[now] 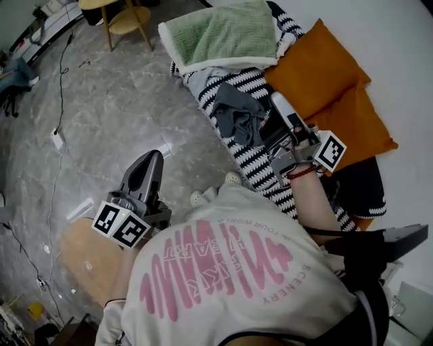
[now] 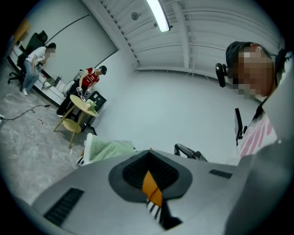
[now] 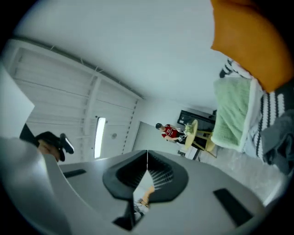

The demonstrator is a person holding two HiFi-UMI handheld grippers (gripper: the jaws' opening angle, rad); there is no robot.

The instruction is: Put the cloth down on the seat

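Note:
A crumpled grey cloth (image 1: pixel 235 112) lies on the black-and-white striped seat (image 1: pixel 252 165). My right gripper (image 1: pixel 279 101) hovers just right of the cloth with its jaws shut and nothing between them; it looks apart from the cloth. In the right gripper view the closed tips (image 3: pixel 147 151) point past the cloth (image 3: pixel 277 143) at the frame's right edge. My left gripper (image 1: pixel 154 159) hangs over the floor left of the seat. Its jaws (image 2: pixel 148 151) are shut and hold nothing.
A green blanket (image 1: pixel 223 30) lies folded at the seat's far end. Two orange cushions (image 1: pixel 328 84) lean along its right side. A wooden stool (image 1: pixel 128 19) stands on the marble floor (image 1: pixel 115 108) beyond, with cables at the left. People stand far off.

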